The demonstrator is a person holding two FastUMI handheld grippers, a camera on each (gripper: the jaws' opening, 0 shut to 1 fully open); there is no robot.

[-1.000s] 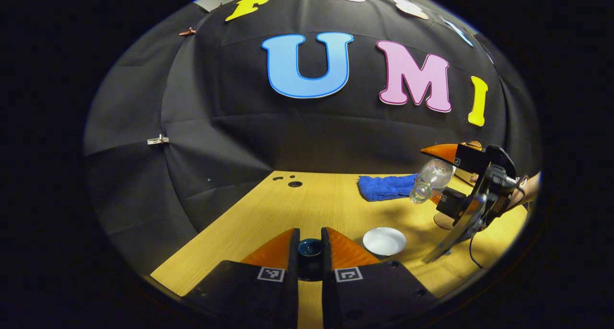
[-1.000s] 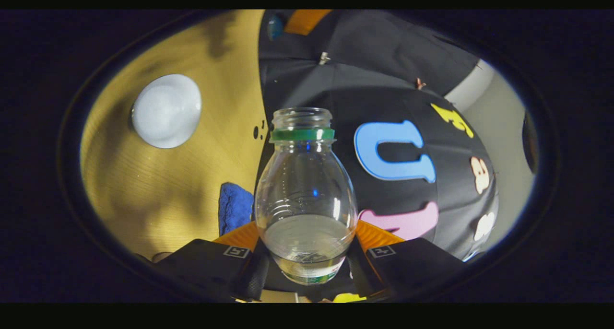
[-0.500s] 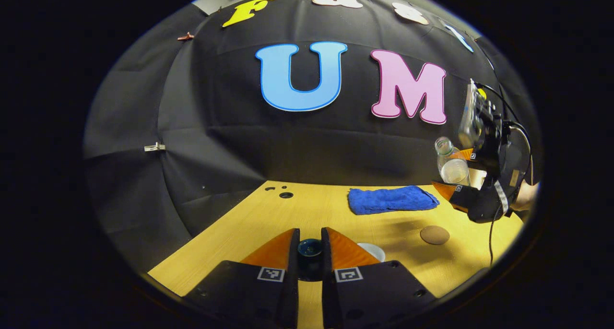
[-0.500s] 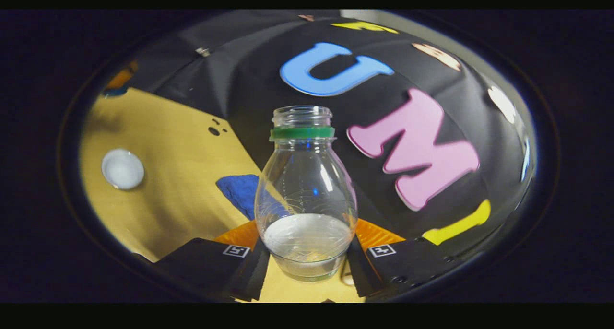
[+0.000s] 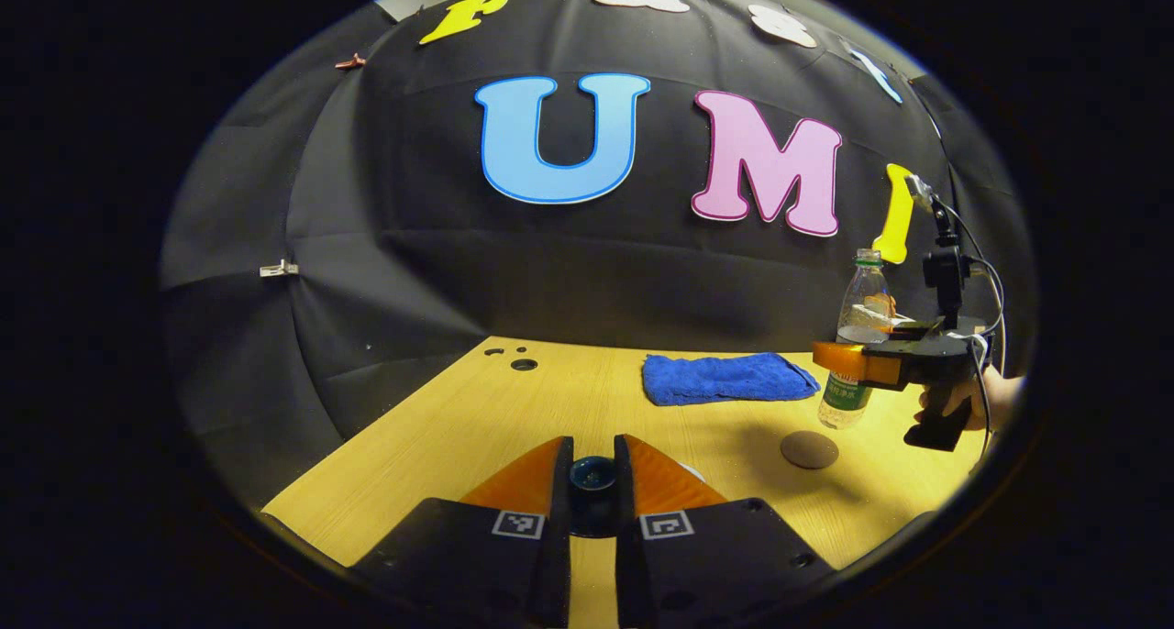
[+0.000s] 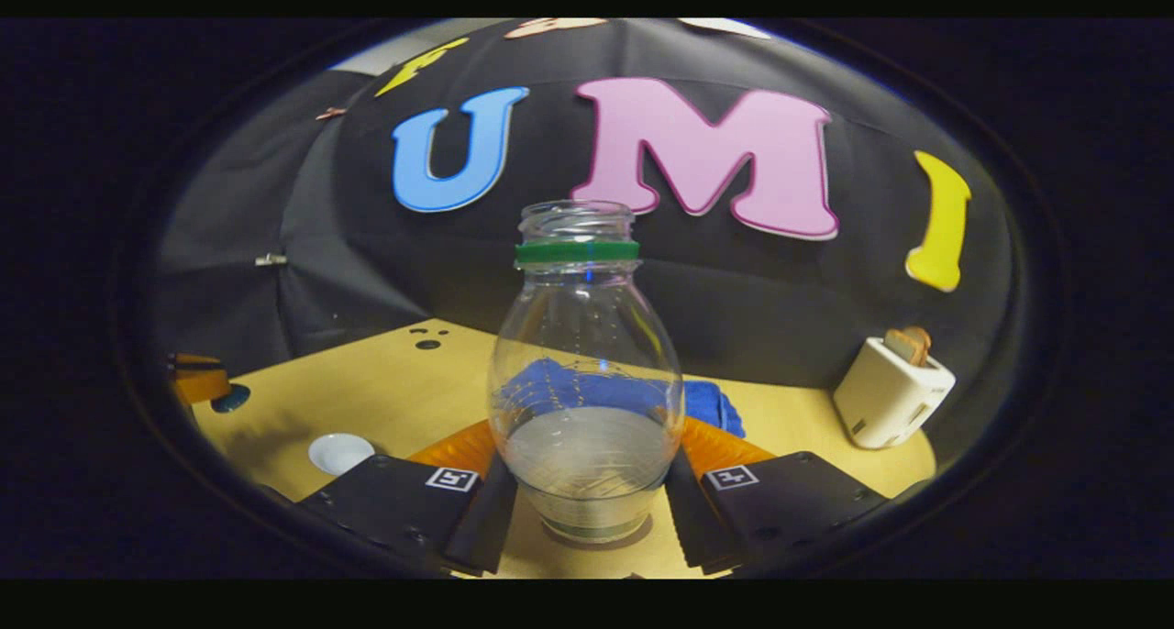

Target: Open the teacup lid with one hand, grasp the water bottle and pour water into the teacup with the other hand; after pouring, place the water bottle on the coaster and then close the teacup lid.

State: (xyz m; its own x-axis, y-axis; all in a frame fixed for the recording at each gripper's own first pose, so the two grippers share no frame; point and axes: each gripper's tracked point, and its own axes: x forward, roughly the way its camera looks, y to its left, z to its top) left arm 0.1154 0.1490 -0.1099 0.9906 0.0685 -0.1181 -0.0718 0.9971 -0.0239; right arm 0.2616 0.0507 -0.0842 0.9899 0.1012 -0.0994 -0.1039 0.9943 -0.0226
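In the left gripper view my left gripper (image 5: 592, 450) is shut on the dark blue teacup lid (image 5: 592, 475) and holds it above the table. A sliver of the white teacup (image 5: 694, 469) peeks out behind its right finger. At the far right my right gripper (image 5: 858, 358) holds the clear water bottle (image 5: 860, 313) upright, just behind the round brown coaster (image 5: 809, 449). In the right gripper view the right gripper (image 6: 587, 446) is shut on the bottle (image 6: 587, 381), which is uncapped and about a third full. The open teacup (image 6: 341, 452) sits at the lower left, with the lid (image 6: 229, 397) beyond it.
A folded blue towel (image 5: 729, 378) lies at the back of the wooden table (image 5: 459, 427). A white toaster (image 6: 892, 391) stands at the back right. Small holes (image 5: 524, 364) mark the table's far left corner. A hand (image 5: 963, 400) grips the right gripper's handle.
The right gripper swung the bottle from tilted over the teacup back to upright and carried it right, toward the coaster. The left gripper kept the lid and shifted slightly.
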